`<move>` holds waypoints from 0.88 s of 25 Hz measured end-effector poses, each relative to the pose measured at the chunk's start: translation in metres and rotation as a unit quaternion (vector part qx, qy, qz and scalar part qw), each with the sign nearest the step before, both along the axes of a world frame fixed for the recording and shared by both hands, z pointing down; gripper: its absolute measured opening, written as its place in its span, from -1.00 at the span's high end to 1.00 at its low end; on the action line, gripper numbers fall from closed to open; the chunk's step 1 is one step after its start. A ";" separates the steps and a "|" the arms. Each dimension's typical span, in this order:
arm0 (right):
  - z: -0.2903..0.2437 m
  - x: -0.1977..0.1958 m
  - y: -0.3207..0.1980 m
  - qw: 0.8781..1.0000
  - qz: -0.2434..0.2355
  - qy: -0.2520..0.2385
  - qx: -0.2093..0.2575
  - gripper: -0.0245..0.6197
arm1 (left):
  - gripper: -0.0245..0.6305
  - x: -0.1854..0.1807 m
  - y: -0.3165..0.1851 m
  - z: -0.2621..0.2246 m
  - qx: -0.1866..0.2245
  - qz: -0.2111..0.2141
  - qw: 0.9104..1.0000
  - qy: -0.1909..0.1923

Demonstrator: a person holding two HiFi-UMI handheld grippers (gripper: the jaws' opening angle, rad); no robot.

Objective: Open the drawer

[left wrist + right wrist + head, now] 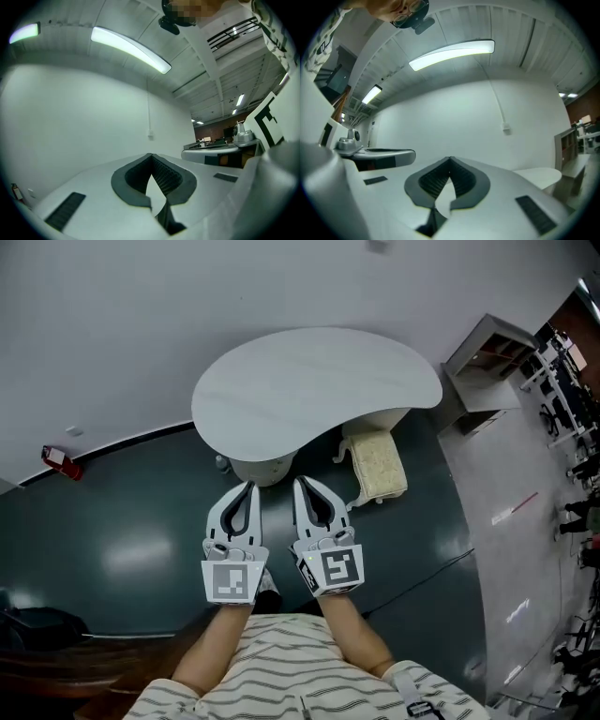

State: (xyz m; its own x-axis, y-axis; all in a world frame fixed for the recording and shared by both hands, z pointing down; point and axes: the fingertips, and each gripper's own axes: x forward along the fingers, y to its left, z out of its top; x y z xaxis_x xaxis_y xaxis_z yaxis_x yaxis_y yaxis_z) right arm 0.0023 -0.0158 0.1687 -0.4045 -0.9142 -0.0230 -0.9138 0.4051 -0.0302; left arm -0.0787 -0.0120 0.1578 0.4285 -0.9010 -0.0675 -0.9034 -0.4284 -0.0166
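White claws (248, 486) (300, 483), striped shirt (291, 662)

The floor (112, 549) is dark green and glossy, changing to pale grey at the right. A white kidney-shaped bench (309, 381) stands on it near the wall. A cream stool (378, 465) stands on the floor, partly under the bench's right edge. A black cable (422, 582) lies across the floor at the right. A small red object (58, 460) sits by the wall at the left.

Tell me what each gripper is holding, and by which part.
Nothing is held. The left gripper and the right gripper both have their jaws shut tip to tip with nothing between them, with the white table ahead of them.
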 end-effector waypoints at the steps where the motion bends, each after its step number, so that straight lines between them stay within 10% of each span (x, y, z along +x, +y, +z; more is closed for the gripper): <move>1: 0.004 -0.001 -0.006 1.000 0.004 0.000 -0.002 0.88 | 0.95 -0.001 -0.005 0.005 -0.005 0.001 1.000 0.000; 22: 0.162 0.020 -0.104 0.997 0.004 0.019 -0.075 0.88 | 0.95 0.007 -0.085 0.140 -0.072 -0.041 0.997 0.001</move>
State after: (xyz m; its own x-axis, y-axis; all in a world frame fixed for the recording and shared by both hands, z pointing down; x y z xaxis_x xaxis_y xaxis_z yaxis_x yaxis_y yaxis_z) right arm 0.0224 -0.1202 0.3306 -0.3954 -0.9094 0.1295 -0.9185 0.3915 -0.0552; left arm -0.0714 -0.0965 0.2974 0.3534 -0.9332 0.0650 -0.9353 -0.3513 0.0418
